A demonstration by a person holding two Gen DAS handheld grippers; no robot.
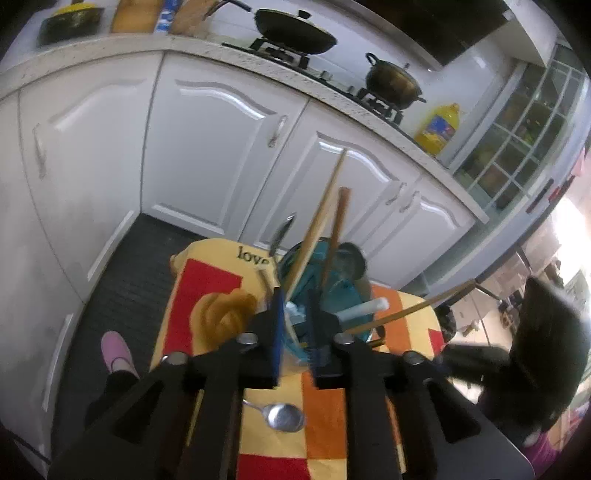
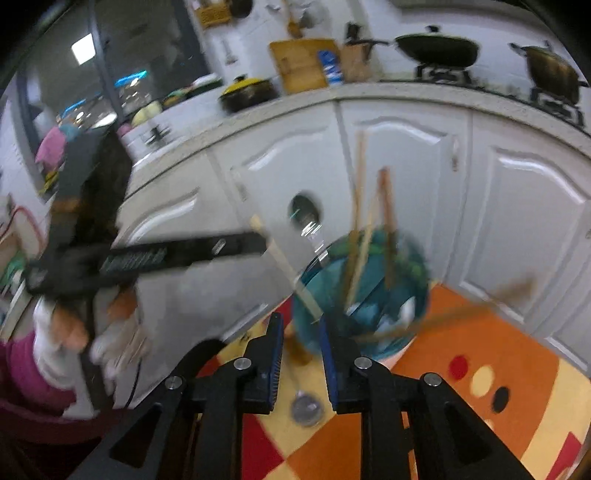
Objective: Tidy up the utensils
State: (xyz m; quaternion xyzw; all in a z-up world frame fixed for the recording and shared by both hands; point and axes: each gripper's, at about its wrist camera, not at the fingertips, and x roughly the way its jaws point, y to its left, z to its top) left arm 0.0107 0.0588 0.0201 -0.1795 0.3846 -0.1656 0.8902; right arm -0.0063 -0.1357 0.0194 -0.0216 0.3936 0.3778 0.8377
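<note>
A teal glass cup (image 1: pixel 343 295) stands on a patterned cloth with several wooden chopsticks (image 1: pixel 321 218) leaning in it. My left gripper (image 1: pixel 295 314) hovers just before the cup, open by a narrow gap. A pale chopstick runs down to its left pad, and no pad visibly presses on it. A metal spoon (image 1: pixel 284 417) lies on the cloth below the fingers. In the blurred right wrist view my right gripper (image 2: pixel 301 332) is open before the same cup (image 2: pixel 369 295), and a pale chopstick (image 2: pixel 284 266) ends near its right fingertip. The spoon (image 2: pixel 306 406) lies under it.
The cloth (image 1: pixel 332 424) is yellow, red and orange. White cabinet doors (image 1: pixel 207 147) stand close behind, under a counter with a wok (image 1: pixel 295 29), a pot (image 1: pixel 391 81) and an oil bottle (image 1: pixel 439 127). A gloved hand (image 2: pixel 62 332) holds the other gripper at left.
</note>
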